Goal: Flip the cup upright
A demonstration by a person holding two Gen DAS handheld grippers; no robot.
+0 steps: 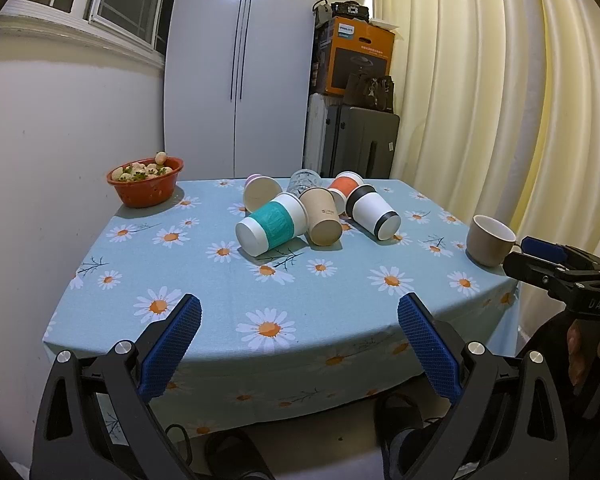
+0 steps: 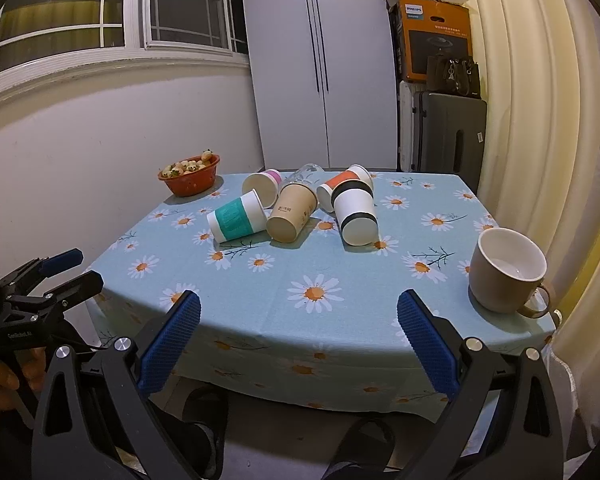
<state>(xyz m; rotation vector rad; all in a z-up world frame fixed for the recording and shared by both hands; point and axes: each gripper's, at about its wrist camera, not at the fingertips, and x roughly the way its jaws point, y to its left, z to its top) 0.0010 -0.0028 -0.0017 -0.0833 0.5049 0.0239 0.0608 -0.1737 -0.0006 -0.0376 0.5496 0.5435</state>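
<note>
Several cups lie on their sides in a cluster at the far middle of the table: a teal-banded white cup (image 1: pixel 271 224) (image 2: pixel 236 217), a brown paper cup (image 1: pixel 321 216) (image 2: pixel 292 213), a black-banded white cup (image 1: pixel 373 210) (image 2: pixel 355 212), an orange-banded cup (image 1: pixel 343 186) (image 2: pixel 342 182), a pink-banded cup (image 1: pixel 261 193) (image 2: pixel 262 187) and a clear glass (image 1: pixel 305 181) (image 2: pixel 305 173). A beige mug (image 1: pixel 489 240) (image 2: pixel 507 270) stands upright at the right edge. My left gripper (image 1: pixel 299 334) and right gripper (image 2: pixel 299 332) are open and empty, over the table's near edge.
A red bowl of fruit (image 1: pixel 146 182) (image 2: pixel 191 175) stands at the table's far left by the wall. The table has a blue daisy cloth (image 1: pixel 340 304) (image 2: pixel 360 320). A white cabinet (image 1: pixel 240 60), boxes and suitcases (image 2: pixel 440 132) stand behind. Curtains (image 2: pixel 540 100) hang on the right.
</note>
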